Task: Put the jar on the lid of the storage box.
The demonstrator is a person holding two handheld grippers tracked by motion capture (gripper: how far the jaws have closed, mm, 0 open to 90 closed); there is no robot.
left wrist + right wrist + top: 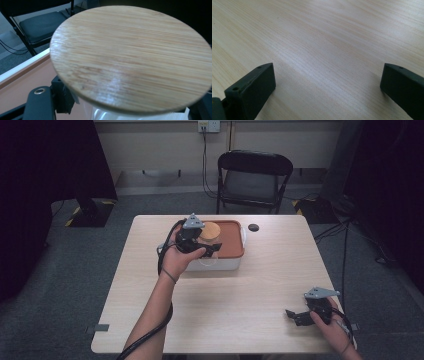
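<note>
A: A glass jar (210,243) with a round bamboo lid (130,57) is held by the left claw (206,249) just above a white box (220,263) with a terracotta-coloured top (231,240), at the far middle of the desk (240,290). How is the grip judged?

B: The left claw is seen closed on the jar below the lid, its black jaws pressed against the glass on either side. The right claw (295,316) is rested near the desk's right front corner, jaws spread wide, with nothing between them.

A: What risk is seen from here?

B: Smooth glass is gripped from the side, so a slip could be caused by any tilt or jolt. The lid appears only seated, not locked; it could be shed if the jar is tipped. The jar's base could also be caught on the box rim if it is moved sideways too low.

A: And the far hand?

B: It is kept well apart, so no support could be given quickly.
</note>
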